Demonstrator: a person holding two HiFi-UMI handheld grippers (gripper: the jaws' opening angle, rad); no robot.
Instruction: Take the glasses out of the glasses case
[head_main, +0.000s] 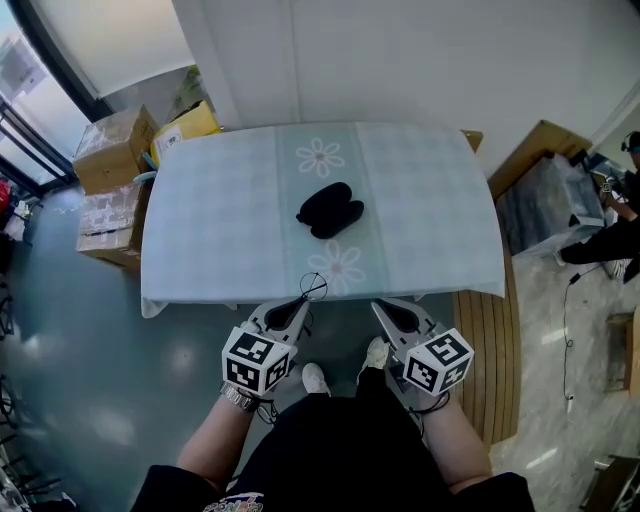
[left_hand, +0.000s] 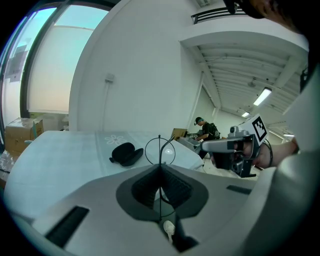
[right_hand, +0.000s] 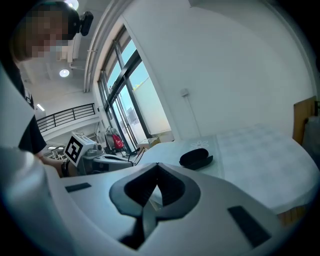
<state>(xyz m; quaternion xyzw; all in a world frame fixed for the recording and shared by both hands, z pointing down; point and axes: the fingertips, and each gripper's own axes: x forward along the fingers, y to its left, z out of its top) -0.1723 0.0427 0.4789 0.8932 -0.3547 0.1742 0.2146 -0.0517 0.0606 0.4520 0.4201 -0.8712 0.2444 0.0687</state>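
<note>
The black glasses case (head_main: 330, 210) lies open in the middle of the pale checked table (head_main: 220, 220), also showing as the case (left_hand: 126, 152) and the case (right_hand: 196, 157) in the gripper views. Thin wire-rimmed glasses (head_main: 313, 287) hang just over the table's near edge, pinched in my left gripper (head_main: 298, 305). In the left gripper view the round rim of the glasses (left_hand: 160, 145) stands up from the left gripper's (left_hand: 160, 167) closed jaws. My right gripper (head_main: 385, 310) hovers beside it, below the table edge. The right gripper (right_hand: 157, 167) is shut with nothing in it.
Cardboard boxes (head_main: 110, 150) and a yellow box (head_main: 185, 125) stand left of the table. A wooden slatted platform (head_main: 485, 340) lies to the right, beyond it a plastic-wrapped bundle (head_main: 545, 205) and a seated person (head_main: 615, 220). A white wall backs the table.
</note>
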